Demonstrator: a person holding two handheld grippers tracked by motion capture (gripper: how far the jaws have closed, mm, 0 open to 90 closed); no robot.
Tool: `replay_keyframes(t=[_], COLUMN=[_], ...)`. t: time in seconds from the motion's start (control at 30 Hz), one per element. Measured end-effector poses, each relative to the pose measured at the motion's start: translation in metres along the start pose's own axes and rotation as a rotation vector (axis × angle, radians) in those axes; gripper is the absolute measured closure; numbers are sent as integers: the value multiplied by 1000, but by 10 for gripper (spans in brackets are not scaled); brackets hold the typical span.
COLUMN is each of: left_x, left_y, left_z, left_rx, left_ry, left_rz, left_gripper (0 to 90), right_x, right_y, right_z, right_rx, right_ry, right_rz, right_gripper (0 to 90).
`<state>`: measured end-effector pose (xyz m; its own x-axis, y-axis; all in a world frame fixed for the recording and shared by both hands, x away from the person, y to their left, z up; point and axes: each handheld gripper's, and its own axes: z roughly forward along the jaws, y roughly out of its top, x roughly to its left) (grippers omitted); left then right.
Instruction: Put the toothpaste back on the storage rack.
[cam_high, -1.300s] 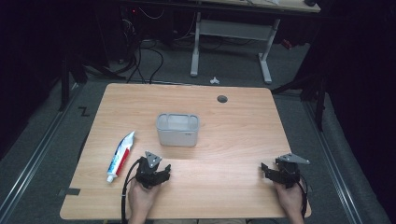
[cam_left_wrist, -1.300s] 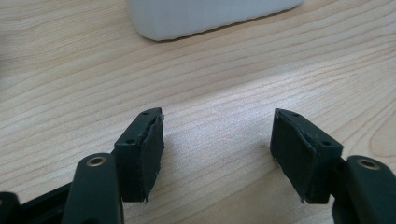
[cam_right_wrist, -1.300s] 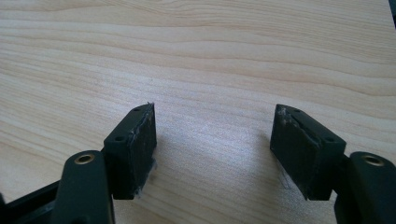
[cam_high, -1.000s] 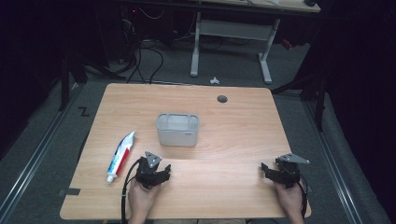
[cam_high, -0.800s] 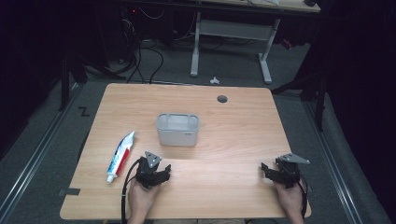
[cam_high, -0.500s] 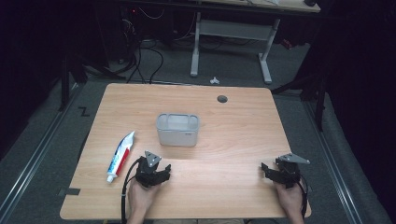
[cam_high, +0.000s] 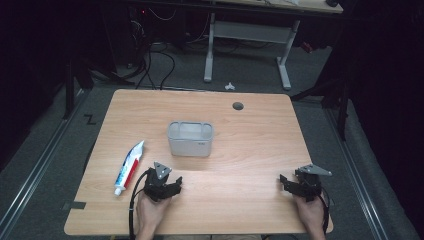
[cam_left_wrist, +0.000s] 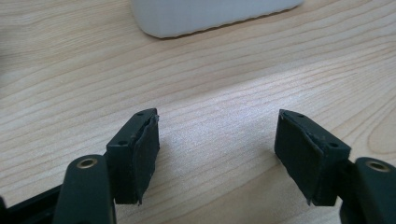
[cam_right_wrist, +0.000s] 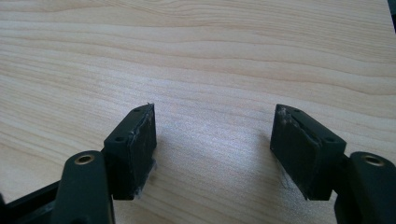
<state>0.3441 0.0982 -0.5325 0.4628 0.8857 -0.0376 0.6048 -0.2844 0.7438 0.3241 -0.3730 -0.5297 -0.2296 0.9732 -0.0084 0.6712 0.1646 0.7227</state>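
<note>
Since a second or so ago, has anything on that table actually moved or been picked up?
Barely. The left tool has just been opening its jaws a little wider, with only bare table between them; nothing was grabbed or let go. Both hands stayed put, the right tool stayed open, and the toothpaste tube and the white bin lie where they were.

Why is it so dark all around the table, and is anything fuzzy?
High view: light falls on the table, while the floor and desk behind sit in deep shadow. Left gripper view: the white box at the top looks soft and out of focus, and a paler band of light crosses the wood. Right gripper view: evenly lit, wood grain sharp.
</note>
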Motion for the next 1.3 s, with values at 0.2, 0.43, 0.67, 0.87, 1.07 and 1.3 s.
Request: replay_keyframes(t=[0.2,0.43,0.67,0.87,1.07,1.3], left_x=[2,4,3,5,7,11], left_y=[0,0,1,4,5,6], left_z=[-5,-9,-14,-21,-26,-36], left_rx=[-11,3,12,1,-6,-20], left_ry=[-15,-19,-35,-33,-33,-27], left_rz=[-15,-19,-19,-19,-22,-17], left_gripper=[308,305,284,278,296,328], right_x=[0,0,0,0,0,0], right_y=[0,0,0,0,0,0], right_z=[0,0,0,0,0,0], right_rx=[-1,0,0,0,0,0], right_ry=[0,0,0,0,0,1], right_rz=[1,-1,0,-1,0,-2], right_gripper=[315,315,315,315,315,314])
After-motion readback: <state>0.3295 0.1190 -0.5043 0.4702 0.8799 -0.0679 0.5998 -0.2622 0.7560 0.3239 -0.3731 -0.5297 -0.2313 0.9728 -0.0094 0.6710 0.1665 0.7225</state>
